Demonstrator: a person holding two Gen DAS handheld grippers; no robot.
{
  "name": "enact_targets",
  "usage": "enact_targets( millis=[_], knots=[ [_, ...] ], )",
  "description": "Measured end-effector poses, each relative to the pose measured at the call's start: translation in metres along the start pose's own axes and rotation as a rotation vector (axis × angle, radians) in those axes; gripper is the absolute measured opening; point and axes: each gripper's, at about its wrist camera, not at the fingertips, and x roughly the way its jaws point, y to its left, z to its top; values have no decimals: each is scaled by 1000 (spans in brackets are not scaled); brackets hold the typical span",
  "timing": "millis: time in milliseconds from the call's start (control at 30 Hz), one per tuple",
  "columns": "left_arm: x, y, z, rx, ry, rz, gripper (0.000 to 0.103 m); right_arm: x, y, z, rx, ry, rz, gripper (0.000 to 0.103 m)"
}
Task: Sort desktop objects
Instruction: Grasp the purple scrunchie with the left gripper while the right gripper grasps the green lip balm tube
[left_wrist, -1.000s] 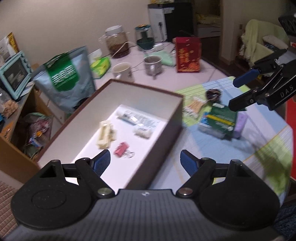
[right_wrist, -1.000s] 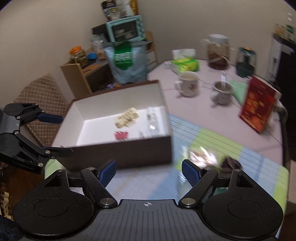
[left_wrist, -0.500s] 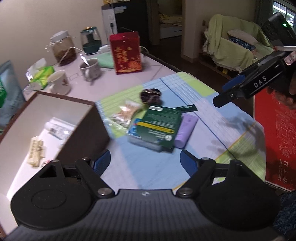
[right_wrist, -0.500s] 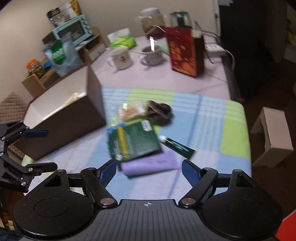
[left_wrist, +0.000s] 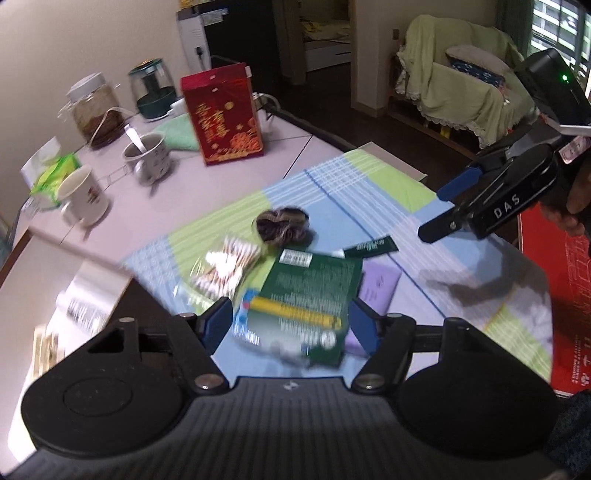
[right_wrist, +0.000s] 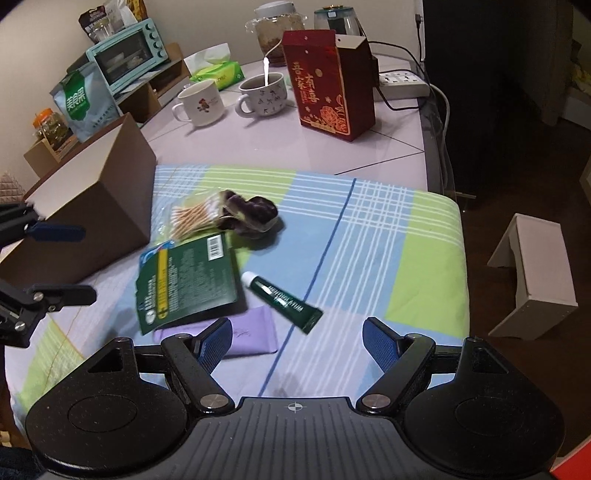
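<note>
Brown cardboard box (right_wrist: 92, 195) sits at the left edge of the checked cloth (right_wrist: 369, 229), and it already has a few small items inside, blurry in the left wrist view. Whether those got sorted in or were just there, can't say.

On the cloth, loose: a green card package (right_wrist: 188, 280) lying partly over a purple pouch (right_wrist: 255, 332), a dark green tube (right_wrist: 282, 297) just beside it, a cotton swab pack (right_wrist: 192, 218) touching a dark hair scrunchie (right_wrist: 251, 212). So the cloth isn't cleared.

Left gripper (left_wrist: 290, 325) hangs over the green package, jaws spread wide, nothing in them. Right gripper (right_wrist: 297, 343) is near the tube and pouch, also released and empty.

Behind the cloth: two mugs (right_wrist: 199, 101), a red gift box (right_wrist: 327, 83), a power strip (right_wrist: 400, 79). The stacked package and pouch look like the awkward bit.
</note>
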Motion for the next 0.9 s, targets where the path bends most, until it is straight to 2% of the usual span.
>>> enact_targets(
  millis=[233, 500, 567, 600, 667, 700, 767, 900],
  knots=[
    [60, -2, 37, 84, 29, -4, 66, 19, -26, 10, 20, 22, 14, 81],
    [119, -2, 49, 151, 90, -10, 64, 34, -43, 17, 14, 29, 48, 81],
    [134, -1, 52, 167, 105, -11, 50, 37, -44, 19, 3, 29, 57, 81],
    [141, -1, 54, 176, 113, -12, 48, 38, -45, 20, -3, 29, 61, 81],
    [156, -1, 57, 192, 128, -14, 35, 41, -45, 21, -22, 27, 70, 81],
    [163, -1, 58, 201, 136, -14, 32, 43, -44, 21, -34, 27, 75, 81],
    [162, 1, 61, 193, 129, -19, 22, 46, -40, 22, -72, 34, 88, 81],
    [138, 9, 64, 147, 88, -34, 18, 55, -24, 21, -194, 50, 118, 80]
  ],
)
